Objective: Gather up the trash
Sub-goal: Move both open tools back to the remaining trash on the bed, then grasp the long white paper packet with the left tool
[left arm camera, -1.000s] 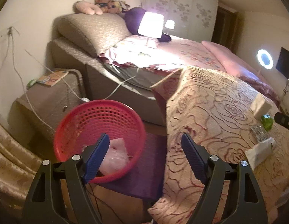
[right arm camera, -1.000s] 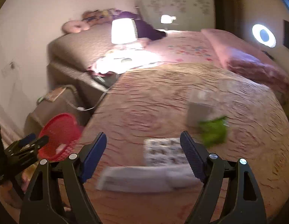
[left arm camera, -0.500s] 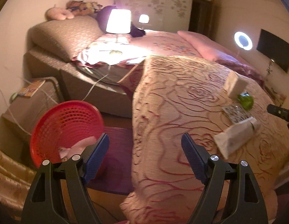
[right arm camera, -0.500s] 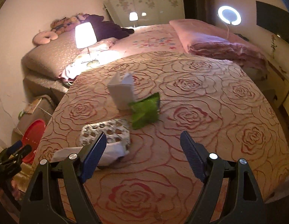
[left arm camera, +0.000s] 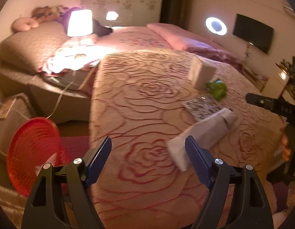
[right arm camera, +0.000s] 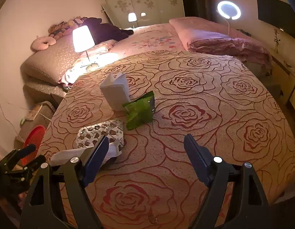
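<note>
Trash lies on the rose-patterned bedspread (right arm camera: 195, 99): a white paper carton (right arm camera: 116, 93) standing up, a crumpled green bag (right arm camera: 140, 111), a patterned silver wrapper (right arm camera: 99, 133) and a long white wrapper (left arm camera: 202, 133). The carton (left arm camera: 201, 74), green bag (left arm camera: 217, 90) and patterned wrapper (left arm camera: 202, 106) also show in the left wrist view. My left gripper (left arm camera: 148, 161) is open and empty over the bed, its right finger beside the white wrapper. My right gripper (right arm camera: 146, 154) is open and empty above the bed, just right of the patterned wrapper. A red basket (left arm camera: 31, 152) stands on the floor at left.
A lit table lamp (right arm camera: 82, 40) stands on the bedding near the headboard. A bedside cabinet (left arm camera: 12, 112) with cables sits behind the basket. A ring light (right arm camera: 228, 10) and folded pink quilt (right arm camera: 223, 43) are at the far right. Plush toys top the headboard.
My left gripper has swung right from above the red basket to over the bed, close to the white wrapper. My right gripper has drawn nearer the trash pile. Both stay open.
</note>
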### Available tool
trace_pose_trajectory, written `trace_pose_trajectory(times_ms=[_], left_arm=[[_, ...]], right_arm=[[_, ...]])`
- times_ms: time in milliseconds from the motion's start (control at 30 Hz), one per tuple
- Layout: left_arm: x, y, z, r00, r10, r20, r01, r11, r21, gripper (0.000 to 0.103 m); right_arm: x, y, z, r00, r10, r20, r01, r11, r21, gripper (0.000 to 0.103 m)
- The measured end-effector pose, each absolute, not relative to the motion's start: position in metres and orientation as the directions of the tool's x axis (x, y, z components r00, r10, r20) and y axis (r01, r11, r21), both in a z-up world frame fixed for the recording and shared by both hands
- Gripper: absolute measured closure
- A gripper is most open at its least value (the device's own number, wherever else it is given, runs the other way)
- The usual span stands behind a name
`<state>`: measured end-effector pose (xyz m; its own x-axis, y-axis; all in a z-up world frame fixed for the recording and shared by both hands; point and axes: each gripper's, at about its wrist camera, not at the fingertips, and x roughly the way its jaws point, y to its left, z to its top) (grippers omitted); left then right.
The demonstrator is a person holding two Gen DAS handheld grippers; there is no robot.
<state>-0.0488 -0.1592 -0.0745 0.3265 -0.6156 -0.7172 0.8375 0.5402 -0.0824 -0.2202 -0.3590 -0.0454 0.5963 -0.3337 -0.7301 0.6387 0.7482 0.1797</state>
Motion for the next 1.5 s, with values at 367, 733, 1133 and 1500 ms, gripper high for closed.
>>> trace_pose_trajectory(times_ms=[367, 733, 1133, 1500], left_arm=[[-0.074, -0.206, -0.086, 0.154, -0.654, -0.740, 0.934, 0.340, -0.106, 0.027], [-0.089, -0.213, -0.096, 0.147, -0.653, -0.743, 0.961, 0.273, -0.050, 0.039], [-0.089, -0.197, -0.093, 0.119, -0.678, -0.725, 0.960, 0.265, -0.090, 0.068], [-0.090, -0.177, -0.089, 0.099, -0.702, -0.705, 0.956, 0.265, -0.129, 0.079]], right_arm=[[-0.223, -0.365, -0.050, 0.591, -0.327, -0.737, 0.651, 0.733, 0.197, 0.025], [-0.225, -0.369, -0.053, 0.588, -0.320, -0.743, 0.657, 0.725, 0.208, 0.025], [-0.220, -0.367, -0.061, 0.579, -0.308, -0.755, 0.649, 0.734, 0.198, 0.025], [-0.214, -0.360, -0.068, 0.577, -0.283, -0.766, 0.633, 0.747, 0.201, 0.025]])
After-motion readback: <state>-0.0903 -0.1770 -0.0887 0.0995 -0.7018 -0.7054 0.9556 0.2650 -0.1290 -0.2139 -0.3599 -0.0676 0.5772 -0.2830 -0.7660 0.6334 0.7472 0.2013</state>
